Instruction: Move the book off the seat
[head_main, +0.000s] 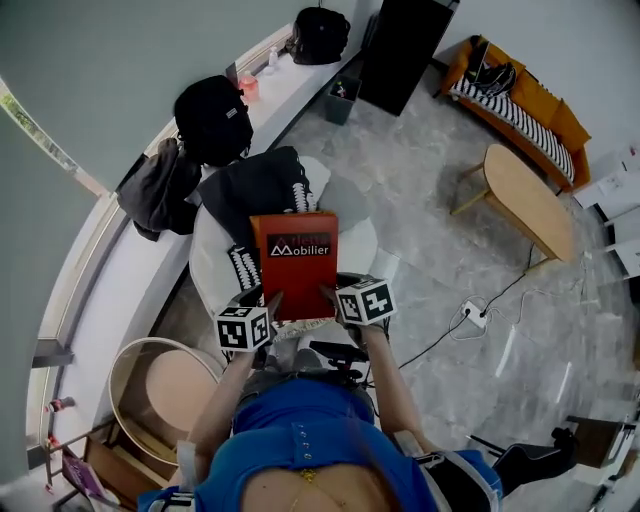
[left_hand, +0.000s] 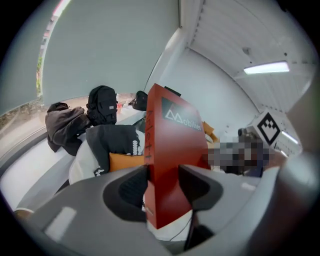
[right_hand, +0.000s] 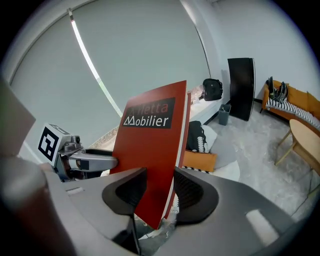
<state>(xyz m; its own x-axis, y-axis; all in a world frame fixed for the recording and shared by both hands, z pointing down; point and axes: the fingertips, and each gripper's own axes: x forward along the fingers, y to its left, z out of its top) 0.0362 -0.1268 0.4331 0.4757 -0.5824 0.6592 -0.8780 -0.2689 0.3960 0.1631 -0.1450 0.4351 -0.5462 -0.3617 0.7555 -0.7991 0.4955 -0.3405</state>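
A thick red book (head_main: 293, 262) with "Mobilier" on its cover hangs in the air above a round white seat (head_main: 365, 240). My left gripper (head_main: 272, 297) is shut on the book's near left corner, and my right gripper (head_main: 328, 295) is shut on its near right corner. In the left gripper view the book (left_hand: 172, 165) stands edge-on between the jaws, which press on both of its covers. The right gripper view has the book (right_hand: 150, 155) clamped the same way, with the left gripper (right_hand: 107, 161) beside it. A dark garment (head_main: 258, 185) and an orange cushion (right_hand: 199, 161) lie on the seat.
A black backpack (head_main: 212, 118) and a dark jacket (head_main: 155, 188) lie on the long white window ledge (head_main: 120, 270). A wooden hoop stool (head_main: 160, 385) stands at lower left. An oval wooden table (head_main: 530, 200), an orange bench (head_main: 520, 105) and a floor cable (head_main: 480, 310) are to the right.
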